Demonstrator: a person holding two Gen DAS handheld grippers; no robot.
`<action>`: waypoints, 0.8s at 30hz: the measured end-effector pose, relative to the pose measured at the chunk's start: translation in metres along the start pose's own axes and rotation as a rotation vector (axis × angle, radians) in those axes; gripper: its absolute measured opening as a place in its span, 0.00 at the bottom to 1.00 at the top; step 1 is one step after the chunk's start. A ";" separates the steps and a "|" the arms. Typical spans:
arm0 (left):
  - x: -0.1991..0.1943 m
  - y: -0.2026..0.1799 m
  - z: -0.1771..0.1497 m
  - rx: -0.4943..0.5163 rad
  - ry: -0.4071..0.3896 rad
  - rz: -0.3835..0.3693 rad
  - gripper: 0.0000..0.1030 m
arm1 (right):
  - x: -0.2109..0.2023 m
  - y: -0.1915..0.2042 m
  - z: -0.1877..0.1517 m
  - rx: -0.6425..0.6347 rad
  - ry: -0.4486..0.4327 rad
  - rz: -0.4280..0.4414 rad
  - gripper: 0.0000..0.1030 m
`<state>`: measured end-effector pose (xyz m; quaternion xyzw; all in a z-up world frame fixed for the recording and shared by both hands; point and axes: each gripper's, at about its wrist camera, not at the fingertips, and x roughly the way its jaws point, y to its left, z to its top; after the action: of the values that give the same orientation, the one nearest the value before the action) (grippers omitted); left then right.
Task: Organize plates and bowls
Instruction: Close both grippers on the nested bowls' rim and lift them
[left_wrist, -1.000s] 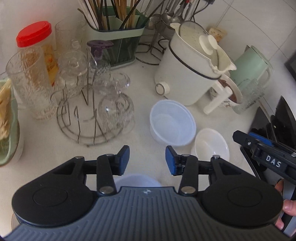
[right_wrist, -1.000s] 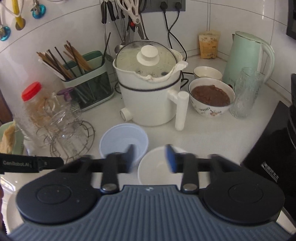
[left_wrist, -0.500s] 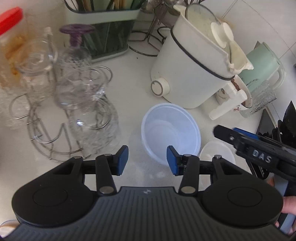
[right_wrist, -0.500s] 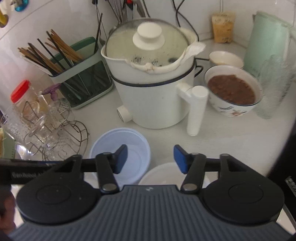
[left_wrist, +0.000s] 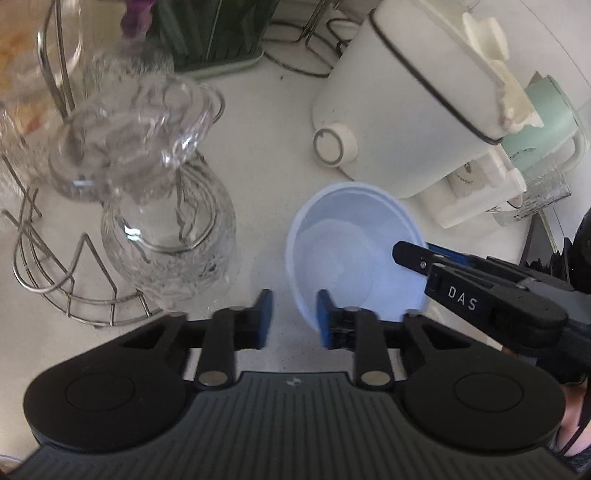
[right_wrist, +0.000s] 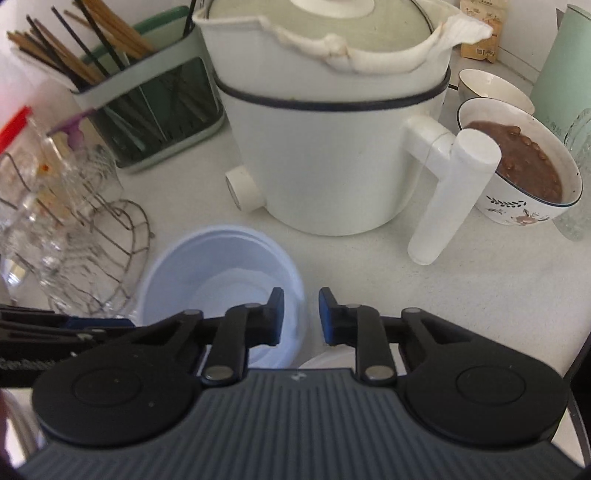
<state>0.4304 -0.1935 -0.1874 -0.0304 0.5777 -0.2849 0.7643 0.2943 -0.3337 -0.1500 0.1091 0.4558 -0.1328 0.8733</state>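
The pot (right_wrist: 332, 147) looms right behind the blue bowl (left_wrist: 354, 254), which sits on the counter (left_wrist: 266, 155) between it and the glass rack (left_wrist: 122, 206). A lift that swings back could knock the pot's handle (right_wrist: 447, 195) or the full bowl (right_wrist: 528, 166) beside it. Both tongs straddle the blue bowl's rim on opposite sides, jaws closing. The left gripper (left_wrist: 293, 317) has the near wall between its pads, the right gripper (right_wrist: 301, 314) the other side, neither clearly pressing yet. Uneven closing could tip or flex the thin bowl, and the two could pull against each other. A white bowl (right_wrist: 325, 360) sits just under the right one and may get nudged
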 end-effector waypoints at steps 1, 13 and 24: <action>0.000 0.000 0.001 -0.005 -0.001 -0.004 0.22 | 0.002 -0.001 -0.001 0.010 0.010 0.005 0.15; -0.022 -0.003 0.003 -0.049 -0.012 -0.047 0.12 | -0.015 -0.004 -0.003 0.045 -0.015 0.028 0.09; -0.075 -0.021 -0.009 -0.006 -0.027 -0.087 0.12 | -0.072 -0.008 -0.012 0.103 -0.090 0.065 0.09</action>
<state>0.4006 -0.1733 -0.1173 -0.0616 0.5664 -0.3160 0.7587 0.2427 -0.3278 -0.0981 0.1627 0.4050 -0.1325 0.8899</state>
